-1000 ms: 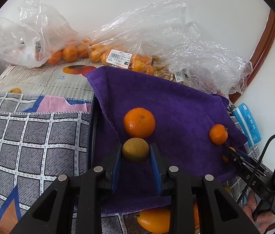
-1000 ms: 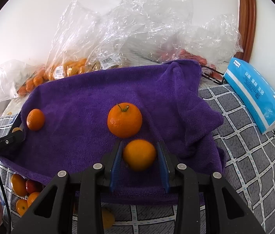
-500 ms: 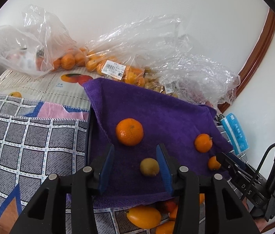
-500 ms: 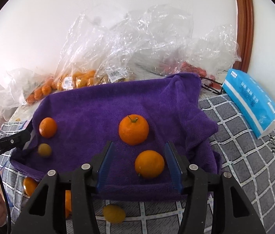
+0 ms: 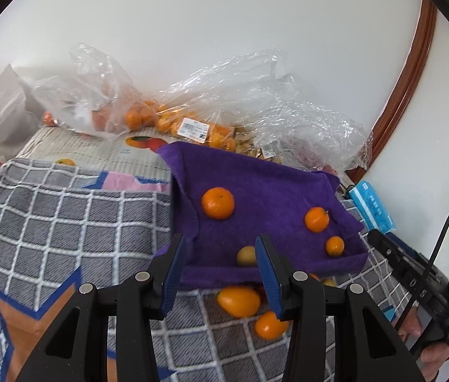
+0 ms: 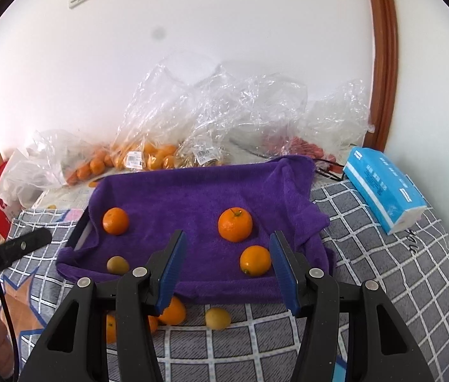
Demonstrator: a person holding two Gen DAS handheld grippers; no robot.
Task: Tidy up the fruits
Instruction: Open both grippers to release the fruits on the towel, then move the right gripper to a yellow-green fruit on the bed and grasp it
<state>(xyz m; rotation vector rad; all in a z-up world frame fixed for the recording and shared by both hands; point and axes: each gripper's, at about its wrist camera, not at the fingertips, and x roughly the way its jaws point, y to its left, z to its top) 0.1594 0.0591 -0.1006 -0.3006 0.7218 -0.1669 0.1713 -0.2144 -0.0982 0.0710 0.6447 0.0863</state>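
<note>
A purple towel (image 5: pixel 265 187) (image 6: pixel 192 197) covers a tray. On it lie a large orange (image 5: pixel 217 203) (image 6: pixel 115 221), a stemmed orange (image 6: pixel 235 224) (image 5: pixel 317 219), a smaller orange (image 6: pixel 255 260) (image 5: pixel 334 245) and a small yellow-green fruit (image 5: pixel 246 256) (image 6: pixel 117 265). My left gripper (image 5: pixel 221 270) is open and empty, pulled back in front of the yellow-green fruit. My right gripper (image 6: pixel 227 264) is open and empty, pulled back from the smaller orange.
Loose orange and yellow fruits (image 5: pixel 239 301) (image 6: pixel 218 318) lie on the grey checked blanket (image 5: pixel 65 229) in front of the towel. Clear plastic bags of fruit (image 5: pixel 192 127) (image 6: pixel 148 156) line the wall behind. A blue tissue pack (image 6: pixel 383 187) lies right.
Both grippers opened, let go of their fruits on the towel, and pulled back and up. The yellow-green fruit and the smaller orange now rest on the towel.
</note>
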